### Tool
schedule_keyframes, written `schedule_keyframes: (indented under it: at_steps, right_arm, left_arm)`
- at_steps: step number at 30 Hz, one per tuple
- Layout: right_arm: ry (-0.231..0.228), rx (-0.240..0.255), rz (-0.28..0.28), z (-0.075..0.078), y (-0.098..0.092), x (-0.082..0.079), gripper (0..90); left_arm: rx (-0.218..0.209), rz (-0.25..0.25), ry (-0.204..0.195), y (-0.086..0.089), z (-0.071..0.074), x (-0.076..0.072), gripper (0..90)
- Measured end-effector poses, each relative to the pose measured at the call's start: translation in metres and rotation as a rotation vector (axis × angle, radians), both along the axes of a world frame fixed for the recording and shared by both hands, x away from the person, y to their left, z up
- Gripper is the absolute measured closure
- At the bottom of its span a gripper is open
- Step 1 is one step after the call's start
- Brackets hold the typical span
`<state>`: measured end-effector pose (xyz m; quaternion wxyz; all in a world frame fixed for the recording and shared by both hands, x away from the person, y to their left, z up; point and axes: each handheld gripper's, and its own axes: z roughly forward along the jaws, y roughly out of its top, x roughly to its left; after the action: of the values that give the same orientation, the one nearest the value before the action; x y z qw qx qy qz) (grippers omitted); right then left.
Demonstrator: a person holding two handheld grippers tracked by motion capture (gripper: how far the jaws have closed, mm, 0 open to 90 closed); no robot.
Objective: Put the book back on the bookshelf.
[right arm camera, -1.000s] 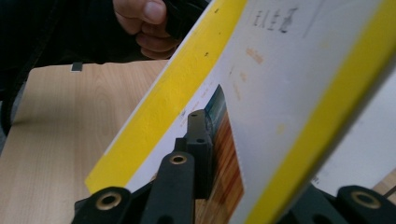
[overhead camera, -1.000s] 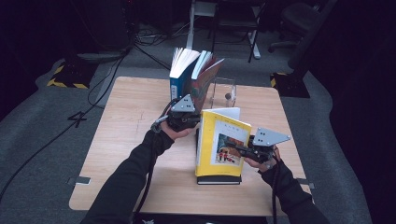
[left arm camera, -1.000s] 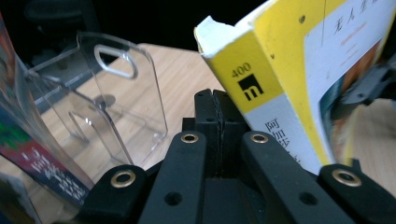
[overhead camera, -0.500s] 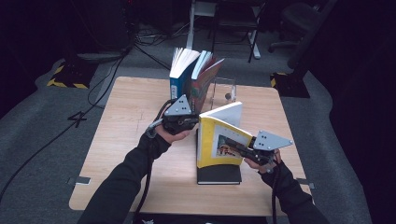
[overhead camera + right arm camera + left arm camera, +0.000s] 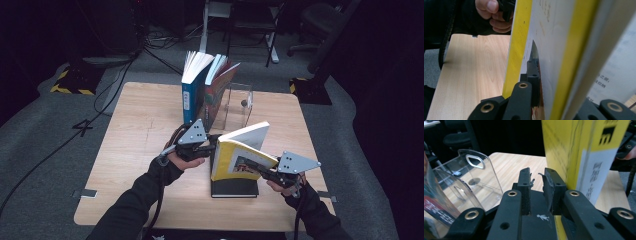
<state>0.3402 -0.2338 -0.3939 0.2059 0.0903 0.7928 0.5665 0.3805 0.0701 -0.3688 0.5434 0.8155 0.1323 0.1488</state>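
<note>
A yellow book stands tilted, its lower edge on a dark book that lies flat on the table. My right gripper is shut on the yellow book's cover and pages from the right. My left gripper is at the book's spine side. Its jaws have just been opening, and in the left gripper view a small gap shows between the pads with nothing in it. The right jaw's outer side lies against the yellow book.
Several books stand upright at the back of the table against a clear acrylic bookend, also seen close by. The person's left hand is beyond the yellow cover. Chairs and cables lie on the dark floor behind.
Both hands have shifted toward the near edge. The yellow book has tipped further over to the right. The left jaws have parted slightly.
</note>
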Motion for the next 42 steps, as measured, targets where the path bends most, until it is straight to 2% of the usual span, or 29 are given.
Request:
schedule_keyframes:
  at_steps: [6, 9, 13, 15, 18, 21, 23, 26, 28, 34, 37, 42]
  right_arm:
    - [-0.005, -0.005, -0.002, -0.001, -0.002, -0.004, 85.1]
    - [-0.011, -0.011, -0.009, -0.001, -0.003, -0.006, 84.2]
    - [0.007, -0.004, -0.013, -0.003, -0.010, -0.005, 83.3]
    - [0.020, 0.004, -0.015, -0.004, -0.012, -0.005, 83.3]
    - [0.021, 0.000, -0.019, -0.006, -0.014, -0.005, 83.4]
    - [0.022, -0.004, -0.022, -0.007, -0.016, -0.005, 83.2]
    - [0.024, -0.005, -0.024, -0.008, -0.018, -0.005, 82.7]
    - [0.031, -0.002, -0.029, -0.010, -0.020, -0.005, 81.8]
    - [0.035, -0.005, -0.030, -0.011, -0.023, -0.005, 81.8]
    - [0.036, -0.006, -0.038, -0.013, -0.025, -0.005, 80.2]
    - [0.039, -0.013, -0.048, -0.015, -0.028, -0.005, 79.2]
    - [0.056, -0.022, -0.070, -0.019, -0.036, -0.006, 77.9]
  left_arm:
    - [0.007, 0.013, 0.028, 0.007, -0.015, -0.008, 72.2]
    - [0.038, 0.023, 0.041, 0.011, -0.024, -0.010, 69.7]
    - [0.089, 0.036, 0.059, 0.017, -0.036, -0.012, 65.8]
    - [0.103, 0.038, 0.083, 0.021, -0.046, -0.014, 64.9]
    - [0.120, 0.032, 0.103, 0.022, -0.054, -0.017, 63.8]
    - [0.172, 0.019, 0.123, 0.020, -0.065, -0.020, 62.1]
    - [0.181, 0.017, 0.140, 0.020, -0.073, -0.021, 62.4]
    - [0.169, -0.008, 0.160, 0.020, -0.076, -0.022, 59.6]
    - [0.184, -0.020, 0.166, 0.018, -0.080, -0.024, 58.1]
    - [0.180, -0.048, 0.165, 0.002, -0.083, -0.028, 47.8]
    - [0.162, -0.053, 0.156, -0.007, -0.081, -0.028, 45.1]
    - [0.116, -0.034, 0.155, -0.016, -0.075, -0.020, 39.8]
